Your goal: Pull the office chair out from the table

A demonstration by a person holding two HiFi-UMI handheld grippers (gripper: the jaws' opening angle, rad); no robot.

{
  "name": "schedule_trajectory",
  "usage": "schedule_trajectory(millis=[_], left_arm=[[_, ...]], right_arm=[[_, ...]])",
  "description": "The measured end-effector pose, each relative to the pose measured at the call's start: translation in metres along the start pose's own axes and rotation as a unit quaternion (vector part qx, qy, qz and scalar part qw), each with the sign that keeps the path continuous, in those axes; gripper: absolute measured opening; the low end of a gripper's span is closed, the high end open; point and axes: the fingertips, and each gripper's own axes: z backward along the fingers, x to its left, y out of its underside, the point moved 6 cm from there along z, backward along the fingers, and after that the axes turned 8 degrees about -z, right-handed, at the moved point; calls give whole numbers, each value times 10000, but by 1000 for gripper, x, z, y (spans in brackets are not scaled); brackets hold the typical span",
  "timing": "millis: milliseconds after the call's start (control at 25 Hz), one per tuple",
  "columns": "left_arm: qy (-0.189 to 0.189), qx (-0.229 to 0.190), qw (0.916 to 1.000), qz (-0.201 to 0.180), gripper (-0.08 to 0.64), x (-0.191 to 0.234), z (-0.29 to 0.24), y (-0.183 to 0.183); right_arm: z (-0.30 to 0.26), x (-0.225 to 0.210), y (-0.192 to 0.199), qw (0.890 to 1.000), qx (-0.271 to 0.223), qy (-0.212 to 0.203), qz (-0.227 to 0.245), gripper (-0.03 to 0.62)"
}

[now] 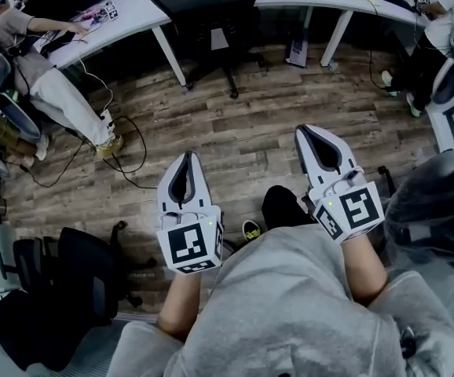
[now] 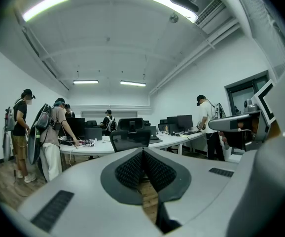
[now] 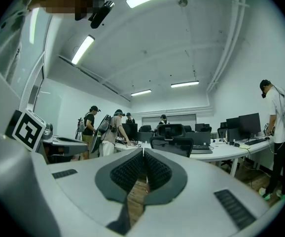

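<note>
Head view: I have the left gripper (image 1: 185, 157) and the right gripper (image 1: 312, 132) held out over the wood floor (image 1: 243, 124), well apart from the office chair (image 1: 211, 10). The chair sits tucked against the white table (image 1: 137, 12) at top centre. Left gripper view: jaws pressed together, nothing between them. Right gripper view: same, closed and empty, with the chair ahead beyond the tips.

No readable text, labels or numbers anywhere.
</note>
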Motion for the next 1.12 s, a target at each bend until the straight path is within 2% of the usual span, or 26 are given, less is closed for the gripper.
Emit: schedule_trajectory(millis=[440, 760, 1120], left_arm=[[-48, -18, 10000, 76, 11, 10, -9, 2], [-161, -143, 9998, 17, 9, 24, -22, 0], [-290, -204, 9993, -94, 11, 37, -62, -2]], right_arm=[[-10, 1, -2, 9999, -43, 24, 118, 28], [-33, 2, -5, 9995, -217, -107, 225, 28], [-73, -24, 4, 9992, -262, -192, 247, 28]])
